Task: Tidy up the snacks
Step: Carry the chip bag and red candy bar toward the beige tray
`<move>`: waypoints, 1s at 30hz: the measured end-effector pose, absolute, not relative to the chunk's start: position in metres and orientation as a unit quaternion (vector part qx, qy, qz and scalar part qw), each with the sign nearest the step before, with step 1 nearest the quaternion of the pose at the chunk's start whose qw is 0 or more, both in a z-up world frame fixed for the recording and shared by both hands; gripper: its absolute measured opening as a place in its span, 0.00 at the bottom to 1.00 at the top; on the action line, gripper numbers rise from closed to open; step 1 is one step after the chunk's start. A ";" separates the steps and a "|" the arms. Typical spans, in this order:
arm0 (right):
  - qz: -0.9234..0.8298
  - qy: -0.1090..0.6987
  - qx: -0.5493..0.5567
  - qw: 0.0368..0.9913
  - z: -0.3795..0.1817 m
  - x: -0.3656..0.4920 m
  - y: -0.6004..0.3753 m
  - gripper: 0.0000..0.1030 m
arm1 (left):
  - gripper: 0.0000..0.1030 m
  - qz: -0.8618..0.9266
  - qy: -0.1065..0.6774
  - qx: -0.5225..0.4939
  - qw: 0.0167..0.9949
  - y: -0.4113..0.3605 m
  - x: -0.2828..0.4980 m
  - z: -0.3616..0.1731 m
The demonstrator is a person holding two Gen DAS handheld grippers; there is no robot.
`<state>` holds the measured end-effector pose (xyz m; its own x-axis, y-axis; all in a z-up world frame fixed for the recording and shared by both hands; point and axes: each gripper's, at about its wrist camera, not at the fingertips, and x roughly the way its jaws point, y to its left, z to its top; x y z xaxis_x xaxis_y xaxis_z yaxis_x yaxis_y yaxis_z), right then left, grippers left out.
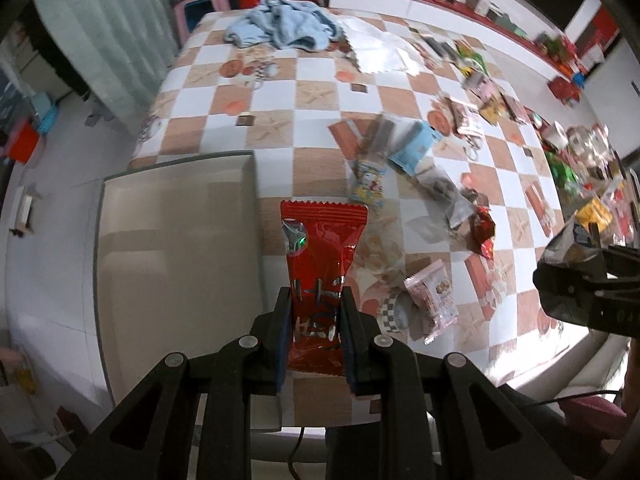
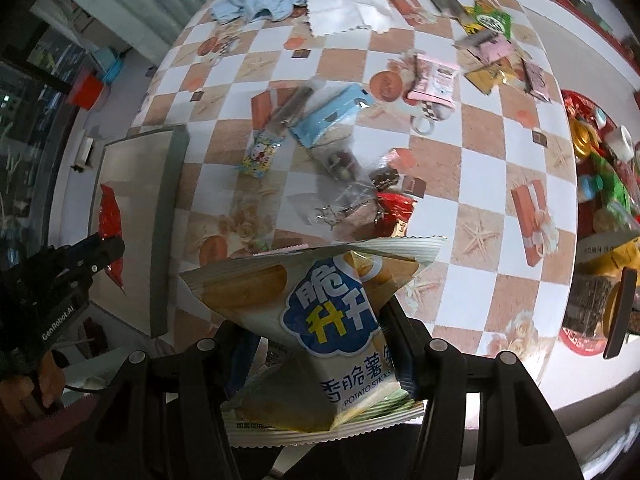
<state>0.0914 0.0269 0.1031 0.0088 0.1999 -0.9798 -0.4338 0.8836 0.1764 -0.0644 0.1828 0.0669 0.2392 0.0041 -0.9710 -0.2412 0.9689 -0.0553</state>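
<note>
The left tongs (image 1: 316,332) pinch a red snack packet (image 1: 320,264) narrowly by its lower half, holding it above the table (image 1: 320,92) right beside the grey tray (image 1: 176,248). The right tongs (image 2: 320,344) stand about half open around a pale potato-sticks bag (image 2: 320,312), clamped across its middle and lifted clear of the checked tablecloth. Taking the grey tray as the marker: it sits at the near left corner of the table, and the potato-sticks bag hangs well to its right. Just beyond the tray's far right corner lies a loose cluster of packets, among them a light blue packet (image 2: 332,114) and a yellow cartoon-printed packet (image 2: 262,154). At the far end from the tray, a crumpled blue cloth (image 1: 280,22) lies beside a white sheet (image 1: 376,50).
</note>
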 end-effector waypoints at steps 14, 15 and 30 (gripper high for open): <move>0.248 0.661 -0.113 0.699 0.104 0.086 0.048 0.57 | 0.24 0.116 0.598 -0.125 0.783 0.208 -0.083 0.067; 0.248 0.661 -0.114 0.699 0.104 0.086 0.049 0.57 | 0.24 0.117 0.597 -0.126 0.783 0.209 -0.084 0.067; 0.256 0.664 -0.116 0.692 0.100 0.079 0.058 0.57 | 0.24 0.126 0.596 -0.129 0.783 0.215 -0.093 0.065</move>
